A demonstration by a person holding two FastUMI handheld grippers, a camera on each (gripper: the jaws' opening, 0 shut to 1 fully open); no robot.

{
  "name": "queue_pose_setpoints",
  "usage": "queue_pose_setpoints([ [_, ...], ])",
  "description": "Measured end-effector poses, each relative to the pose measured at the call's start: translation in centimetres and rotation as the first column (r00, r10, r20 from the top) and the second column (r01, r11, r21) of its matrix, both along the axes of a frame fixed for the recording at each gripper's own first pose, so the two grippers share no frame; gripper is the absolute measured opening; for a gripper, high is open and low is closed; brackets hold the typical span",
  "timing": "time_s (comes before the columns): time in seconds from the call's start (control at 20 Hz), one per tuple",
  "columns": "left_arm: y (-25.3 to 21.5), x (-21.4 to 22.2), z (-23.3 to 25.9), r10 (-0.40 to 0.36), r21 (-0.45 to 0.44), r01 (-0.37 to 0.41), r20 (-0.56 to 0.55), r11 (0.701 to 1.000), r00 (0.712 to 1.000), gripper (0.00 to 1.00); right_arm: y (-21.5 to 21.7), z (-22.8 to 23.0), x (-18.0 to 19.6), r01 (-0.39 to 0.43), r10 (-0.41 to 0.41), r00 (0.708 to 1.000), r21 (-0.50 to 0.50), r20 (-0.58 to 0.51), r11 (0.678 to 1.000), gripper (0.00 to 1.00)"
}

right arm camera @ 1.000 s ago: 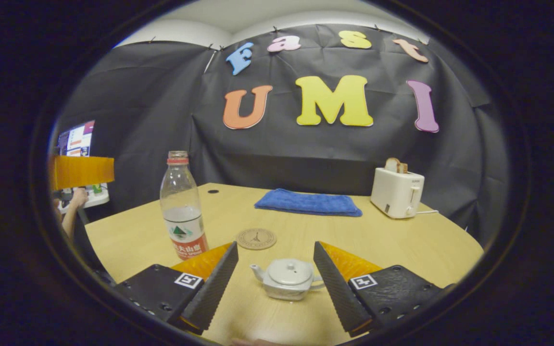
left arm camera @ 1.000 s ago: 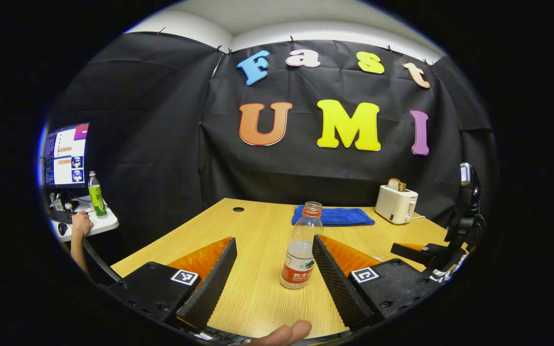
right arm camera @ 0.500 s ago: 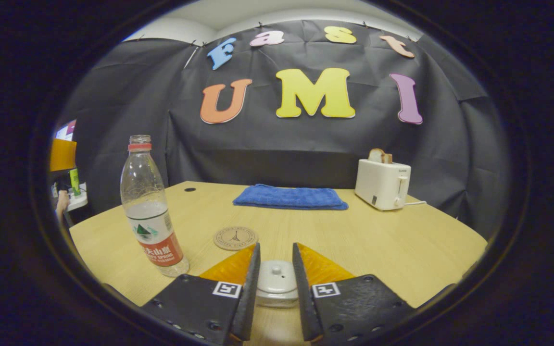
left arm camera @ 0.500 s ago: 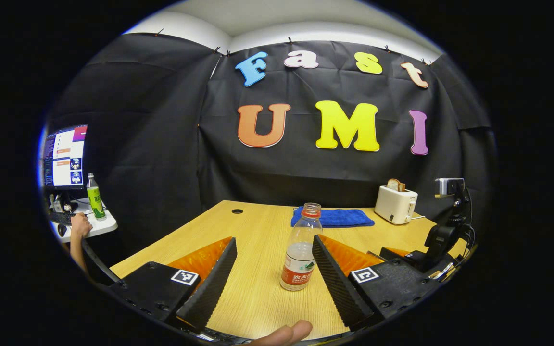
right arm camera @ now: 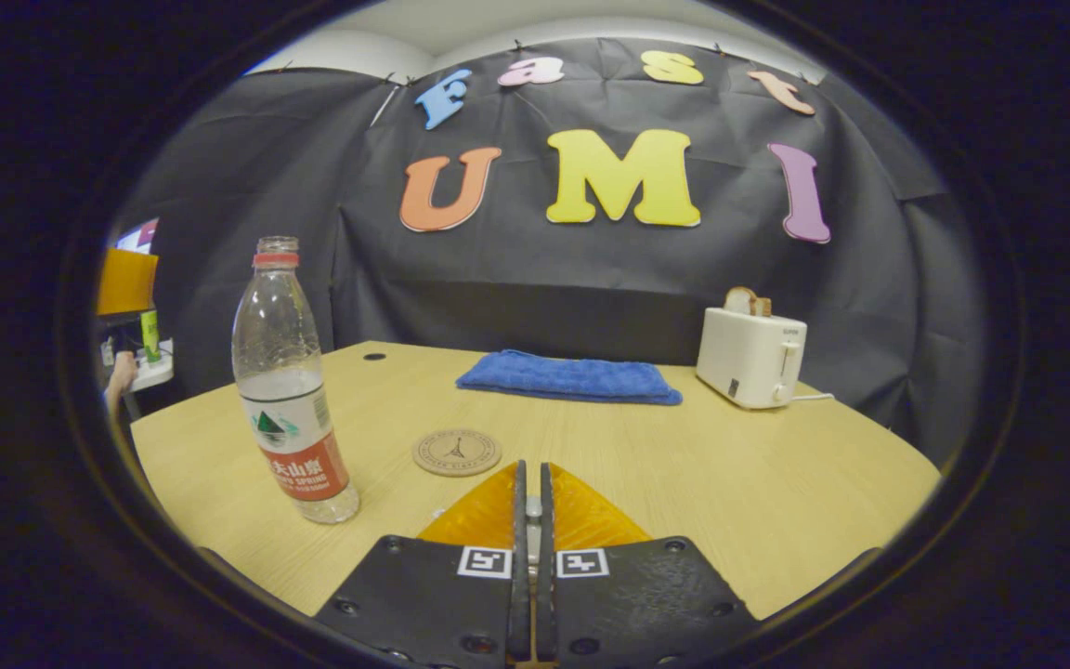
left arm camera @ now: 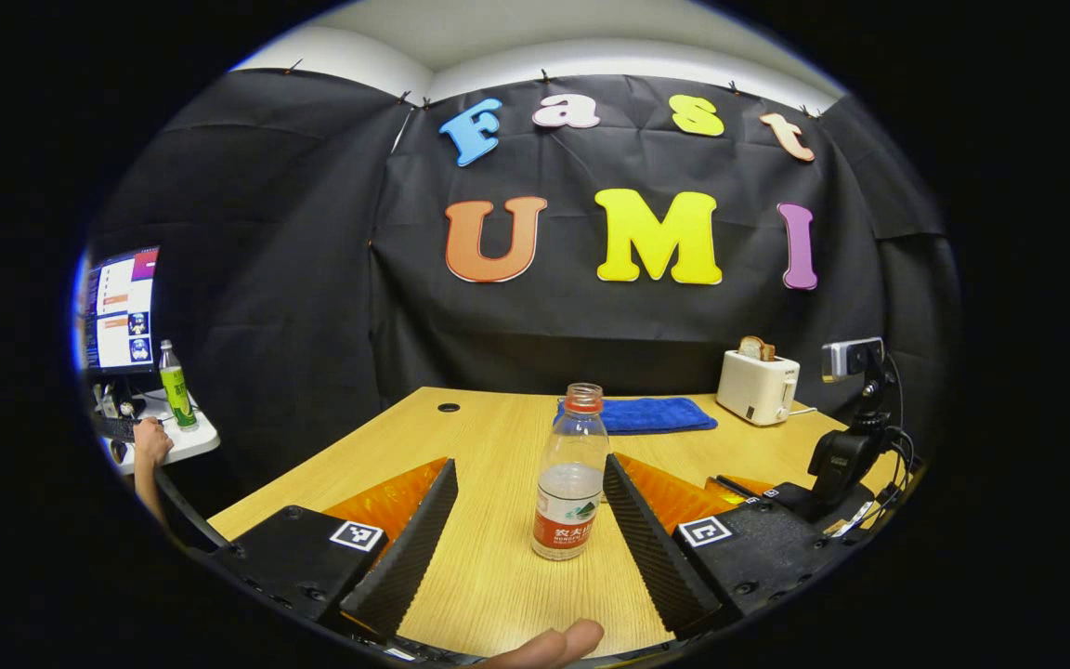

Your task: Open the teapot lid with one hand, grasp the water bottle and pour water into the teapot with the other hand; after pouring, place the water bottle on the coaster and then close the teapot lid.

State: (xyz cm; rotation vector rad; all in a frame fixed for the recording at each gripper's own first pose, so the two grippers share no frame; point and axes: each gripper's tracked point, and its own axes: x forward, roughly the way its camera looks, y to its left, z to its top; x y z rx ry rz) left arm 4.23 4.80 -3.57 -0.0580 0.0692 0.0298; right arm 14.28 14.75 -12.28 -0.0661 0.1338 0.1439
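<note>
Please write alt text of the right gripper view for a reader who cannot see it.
The right gripper, low over a wooden table, has its fingers nearly closed on a small pale knob. A water bottle stands at left and a round coaster just ahead, with a blue towel and a white toaster behind.

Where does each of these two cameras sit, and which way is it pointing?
Left gripper view: rides the left gripper, looking across the table at the water bottle between its open fingers; a fingertip shows at the bottom.
Right gripper view: rides the right gripper, low over the table, fingers nearly closed, coaster ahead.
Both share bottle, blue towel, toaster.
</note>
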Motion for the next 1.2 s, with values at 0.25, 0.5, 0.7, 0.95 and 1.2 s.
queue_pose_setpoints([
  [0.25,-2.5,0.4,-2.1,-0.104,-0.017,0.103,-0.026,0.994,0.994,0.99,-0.3,1.3,-0.3,-0.009,0.009,0.999,0.002,0.051,1.0,0.0],
  [0.5,-2.5,2.1,-4.4,-0.115,0.016,0.115,-0.019,0.993,0.993,0.99,-1.6,5.2,-1.9,-0.018,0.015,0.992,0.024,0.123,1.0,0.0],
  [0.7,-2.6,4.2,-6.2,-0.126,0.033,0.125,0.009,0.992,0.992,0.99,-4.4,8.1,-4.3,-0.019,0.011,0.987,0.051,0.16,0.999,0.0],
  [0.95,-3.2,7.2,-7.1,-0.145,-0.007,0.145,0.041,0.989,0.989,0.99,-7.9,10.6,-7.1,-0.005,-0.007,0.976,0.055,0.218,0.998,0.0],
  [1.2,-2.4,9.9,-6.8,-0.122,-0.008,0.123,0.062,0.992,0.991,0.99,-10.7,11.8,-9.3,0.022,-0.035,0.965,0.053,0.26,0.998,0.0],
])
